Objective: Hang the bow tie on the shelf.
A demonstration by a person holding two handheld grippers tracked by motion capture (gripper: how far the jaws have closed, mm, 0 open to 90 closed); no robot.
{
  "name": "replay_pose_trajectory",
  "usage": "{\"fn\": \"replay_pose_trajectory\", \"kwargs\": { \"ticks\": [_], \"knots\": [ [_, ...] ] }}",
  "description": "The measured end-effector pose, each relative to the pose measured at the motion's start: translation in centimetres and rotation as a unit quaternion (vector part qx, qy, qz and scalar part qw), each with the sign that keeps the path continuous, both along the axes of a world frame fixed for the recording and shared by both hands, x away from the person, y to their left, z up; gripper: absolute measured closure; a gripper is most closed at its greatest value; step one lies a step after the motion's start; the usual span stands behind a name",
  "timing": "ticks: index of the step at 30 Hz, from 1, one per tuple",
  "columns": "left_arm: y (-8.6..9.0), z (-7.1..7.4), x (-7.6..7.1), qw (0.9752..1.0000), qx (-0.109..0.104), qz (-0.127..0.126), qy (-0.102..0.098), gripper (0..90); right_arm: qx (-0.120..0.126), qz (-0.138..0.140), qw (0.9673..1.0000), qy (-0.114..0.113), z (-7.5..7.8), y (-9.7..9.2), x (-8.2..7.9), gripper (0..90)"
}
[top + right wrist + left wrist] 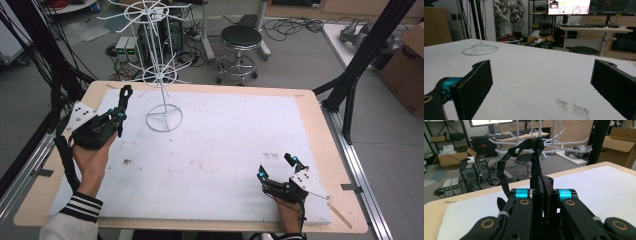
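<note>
My left gripper (120,116) hovers over the table's far left corner, shut on a black strap (125,95). In the left gripper view the jaws of the left gripper (543,195) are pressed together on the strap (535,147), which loops up and bends over to the left. A white wire rack (161,65) with hooked arms stands just right of that gripper on a ring base (164,118). My right gripper (276,167) rests low at the near right of the table. It is open, and its pads (474,85) have only bare mat between them.
A white mat (215,145) covers most of the wooden table (315,130). A small dark smudge (571,106) marks the mat ahead of the right gripper. Beyond the far edge stand a black stool (240,40), power supplies (126,47) and cables. Black frame posts (367,55) rise at the right.
</note>
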State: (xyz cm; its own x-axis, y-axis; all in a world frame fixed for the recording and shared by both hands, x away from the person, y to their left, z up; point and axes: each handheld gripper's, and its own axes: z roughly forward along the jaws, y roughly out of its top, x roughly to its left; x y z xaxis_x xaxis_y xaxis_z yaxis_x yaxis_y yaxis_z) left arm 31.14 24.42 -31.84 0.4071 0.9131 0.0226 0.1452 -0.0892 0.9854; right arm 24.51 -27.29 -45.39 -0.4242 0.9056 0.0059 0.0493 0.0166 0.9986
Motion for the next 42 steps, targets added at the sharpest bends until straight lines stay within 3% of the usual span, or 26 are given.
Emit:
{"fn": "replay_pose_trajectory", "kwargs": {
  "ticks": [12,23,35,42],
  "knots": [
    [-1.4,0.9,0.2,0.9997,0.008,-0.02,-0.011,87.1,0.0,0.001,1.0,0.0,0.0,0.0,0.0,2.8],
    [-2.8,0.6,0.6,0.9991,0.026,-0.032,-0.007,87.1,-0.001,0.001,1.0,-0.001,0.0,0.0,0.0,2.8],
    [-3.5,0.0,1.3,0.9989,0.03,-0.036,0.003,87.1,-0.001,0.001,1.0,-0.001,0.0,0.0,0.0,2.8],
    [-3.8,-0.8,2.0,0.998,0.027,-0.052,0.024,87.1,-0.001,0.001,1.0,-0.001,0.0,0.0,0.0,2.8]
  ]
}}
